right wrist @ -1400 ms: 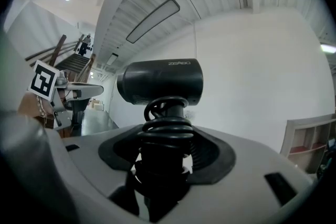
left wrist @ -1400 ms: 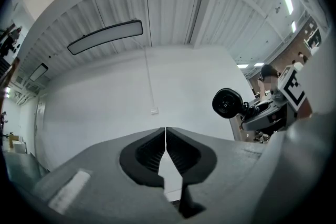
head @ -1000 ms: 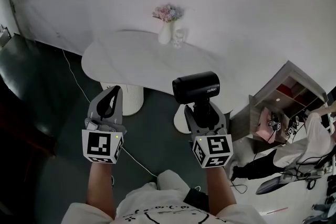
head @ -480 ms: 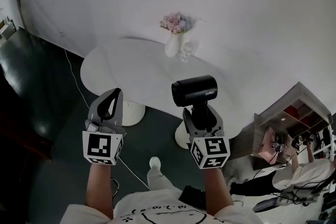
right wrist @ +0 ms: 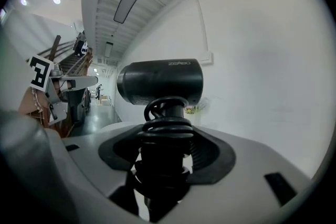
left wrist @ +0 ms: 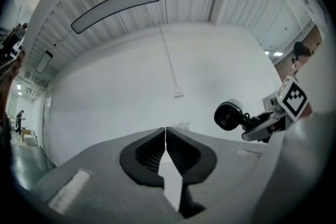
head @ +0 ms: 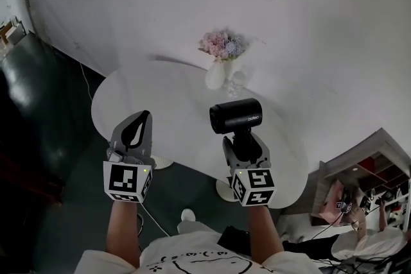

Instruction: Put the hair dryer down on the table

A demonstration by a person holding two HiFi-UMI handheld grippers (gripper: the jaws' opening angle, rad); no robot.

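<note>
My right hand-held gripper (head: 244, 143) is clamped on the hair dryer (head: 236, 115) by its cord-wrapped handle, with the barrel crosswise above the jaws and the table (head: 148, 99) beneath and ahead. To its left and apart from it, my left hand-held gripper (head: 137, 125) is closed and empty. A flower vase (head: 217, 74) stands beyond the dryer.

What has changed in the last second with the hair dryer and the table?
The person has walked up to the table: the hair dryer, earlier seen at its near edge, now shows over the tabletop. Unchanged: right tool clamped on the dryer's handle, left tool shut and empty, flower vase on the table.
</note>
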